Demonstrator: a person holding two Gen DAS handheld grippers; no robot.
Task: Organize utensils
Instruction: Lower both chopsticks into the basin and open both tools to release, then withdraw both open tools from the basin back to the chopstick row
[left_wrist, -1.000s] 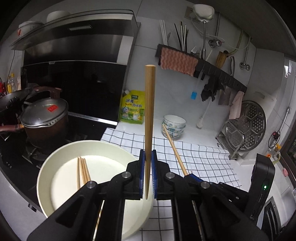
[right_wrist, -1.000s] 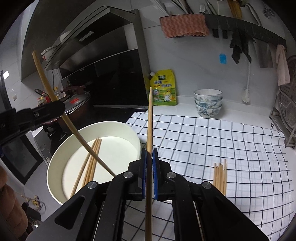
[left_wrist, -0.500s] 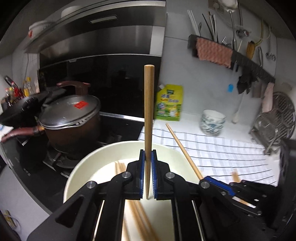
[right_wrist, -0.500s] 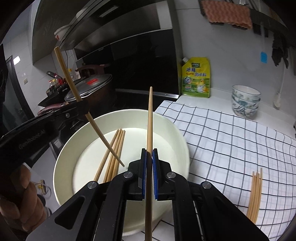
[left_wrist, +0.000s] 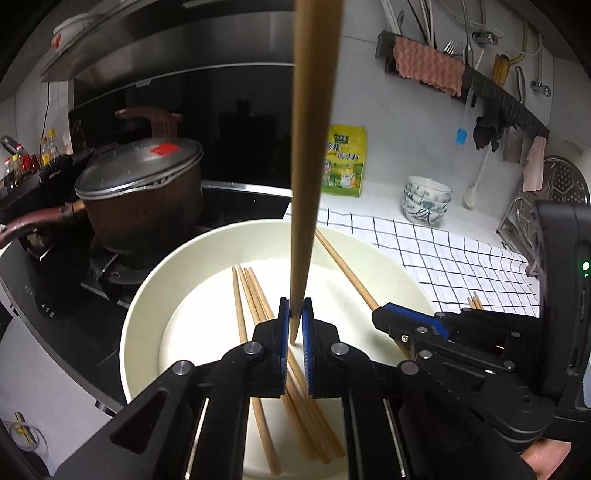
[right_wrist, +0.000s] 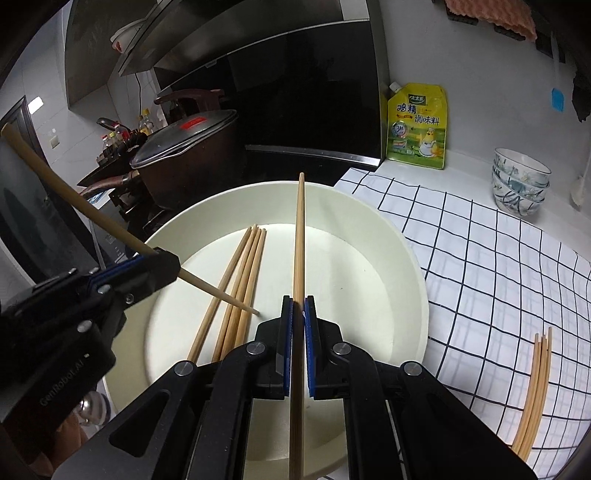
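You're over a white counter spread with a black-and-white checked cloth (right_wrist: 491, 266), with a dark stove at nine o'clock carrying a lidded pot (left_wrist: 140, 195) and a yellow seasoning pouch (right_wrist: 416, 127) against the tiled wall at one o'clock. Your left gripper (left_wrist: 294, 328) is clamped on a chopstick (left_wrist: 308, 155) standing nearly upright, its tip touching the floor of the cream basin (right_wrist: 410, 258) right below. Your right gripper (right_wrist: 298, 332) is pinched shut on a second chopstick (right_wrist: 299, 236), pointing to twelve o'clock over that same basin. In the basin lies a bundle of chopsticks (right_wrist: 236, 291) at eleven o'clock from your right jaws. More loose chopsticks (right_wrist: 535, 387) rest on the cloth at four o'clock, and stacked patterned bowls (right_wrist: 519, 186) sit at two o'clock.
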